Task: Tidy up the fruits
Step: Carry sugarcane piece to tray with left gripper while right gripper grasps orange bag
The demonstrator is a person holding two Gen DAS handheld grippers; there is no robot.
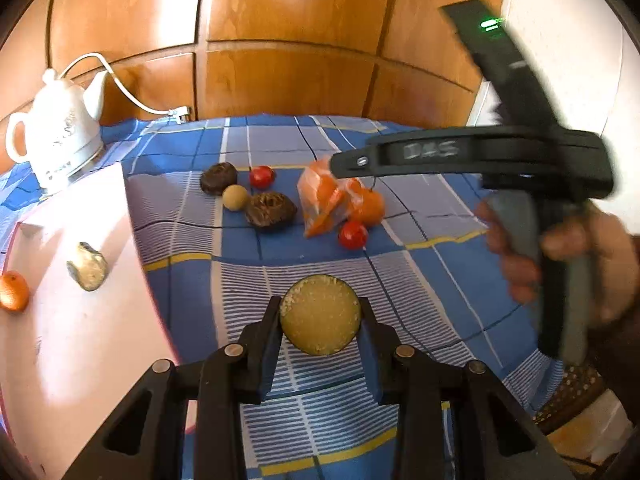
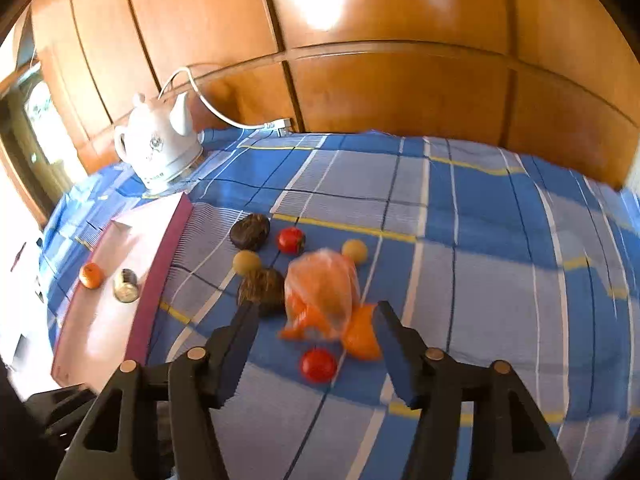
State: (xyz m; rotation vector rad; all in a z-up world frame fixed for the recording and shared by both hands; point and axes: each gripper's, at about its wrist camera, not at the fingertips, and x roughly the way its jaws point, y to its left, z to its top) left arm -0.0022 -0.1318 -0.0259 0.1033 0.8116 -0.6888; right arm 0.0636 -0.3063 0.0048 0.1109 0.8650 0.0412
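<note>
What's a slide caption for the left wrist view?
Left gripper holds a yellow fruit above the checked cloth; right gripper reaches toward the bagged oranges.

Open blue plaid cloth [image 2: 500, 264] lies right of the fruit cluster, free for a gripper to pass. Cluster packed tight: orange plastic bag [image 2: 322, 296] touching a dark brown fruit [image 2: 262, 290], red fruits and tan balls close around. Pink box [image 2: 116, 284] and white kettle [image 2: 160, 144] block the left side.

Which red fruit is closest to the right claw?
The red fruit lying just ahead between the open right claw tips, beside the orange bag. The other red one sits farther back.
</note>
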